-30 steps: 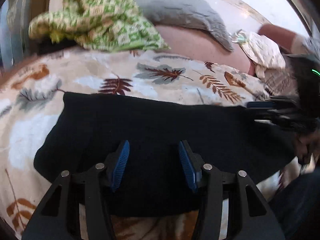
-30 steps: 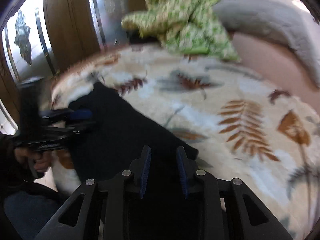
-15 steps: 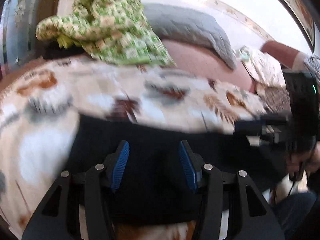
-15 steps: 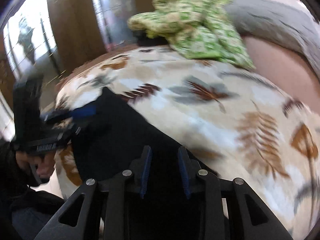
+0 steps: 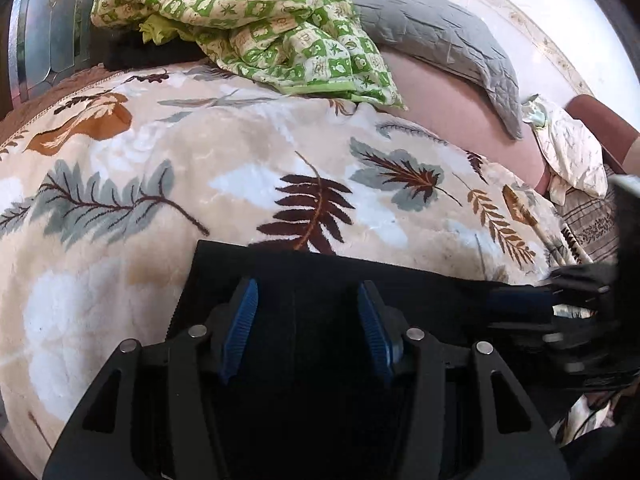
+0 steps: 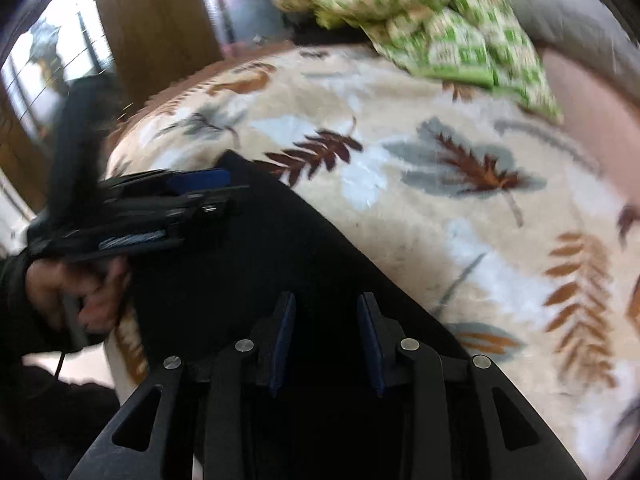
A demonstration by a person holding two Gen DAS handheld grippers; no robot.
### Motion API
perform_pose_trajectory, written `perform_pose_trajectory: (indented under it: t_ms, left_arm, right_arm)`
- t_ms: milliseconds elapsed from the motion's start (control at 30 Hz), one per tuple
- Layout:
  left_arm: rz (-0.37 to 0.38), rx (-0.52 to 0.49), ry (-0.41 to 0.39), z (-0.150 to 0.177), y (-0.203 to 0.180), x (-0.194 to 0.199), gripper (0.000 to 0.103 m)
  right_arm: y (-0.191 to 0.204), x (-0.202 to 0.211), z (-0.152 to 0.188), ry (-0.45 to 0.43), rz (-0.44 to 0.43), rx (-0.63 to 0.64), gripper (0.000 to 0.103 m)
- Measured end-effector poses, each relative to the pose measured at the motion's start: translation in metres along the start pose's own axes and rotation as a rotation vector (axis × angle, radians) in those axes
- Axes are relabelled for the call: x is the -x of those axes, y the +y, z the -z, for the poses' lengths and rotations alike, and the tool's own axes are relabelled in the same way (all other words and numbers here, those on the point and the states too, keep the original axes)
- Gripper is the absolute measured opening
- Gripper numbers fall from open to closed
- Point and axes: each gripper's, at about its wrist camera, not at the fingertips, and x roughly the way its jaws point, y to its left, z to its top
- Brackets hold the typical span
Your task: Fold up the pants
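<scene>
Soft leafy blanket (image 5: 240, 152) covers the bed, and the black pants (image 5: 320, 280) lie folded at its near edge. Left gripper (image 5: 308, 320) fingers are apart, grasping nothing. Right gripper (image 6: 326, 336) fingers are opening over the pants. Next, I think, comes another fold.

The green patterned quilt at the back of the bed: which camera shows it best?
The left wrist view. There the green patterned quilt is sharp, with its checked squares and crumpled folds plain, heaped beside the grey pillow. The right wrist view shows the same quilt at its top edge, but smeared by blur and partly cut off.
</scene>
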Motion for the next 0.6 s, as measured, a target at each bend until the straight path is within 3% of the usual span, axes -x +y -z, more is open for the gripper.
perform_pose_trajectory:
  t_ms: [133,167,233,300,333,433,533,600]
  left_arm:
    - [0.001,0.002,-0.024,0.002,0.0,0.002,0.05]
    - [-0.003,-0.001,-0.032,0.004,-0.001,0.002,0.051]
    - [-0.009,-0.014,-0.043,0.005,-0.004,0.002,0.054]
    - [-0.015,-0.031,-0.042,0.004,-0.007,0.002,0.057]
    - [-0.018,-0.033,-0.042,0.003,-0.007,0.003,0.057]
    - [-0.038,-0.059,-0.033,0.001,-0.015,0.016,0.057]
    - [0.046,-0.086,-0.053,0.004,-0.032,0.038,0.059]
    - [0.101,-0.146,-0.066,0.007,-0.055,0.047,0.066]
  right_arm:
    - [-0.005,0.05,0.037,-0.048,0.014,0.002,0.037]
    - [-0.008,0.055,0.052,-0.032,0.009,-0.019,0.04]
    - [-0.016,0.039,0.083,0.083,0.021,-0.071,0.042]
    - [-0.021,0.048,0.098,-0.006,-0.002,-0.13,0.043]
    - [-0.025,0.053,0.1,-0.009,-0.009,-0.171,0.043]
    - [-0.04,0.095,0.112,-0.126,0.069,-0.286,0.043]
    - [-0.062,0.156,0.149,-0.259,0.16,-0.361,0.049]
    - [-0.082,0.191,0.184,-0.325,0.255,-0.418,0.056]
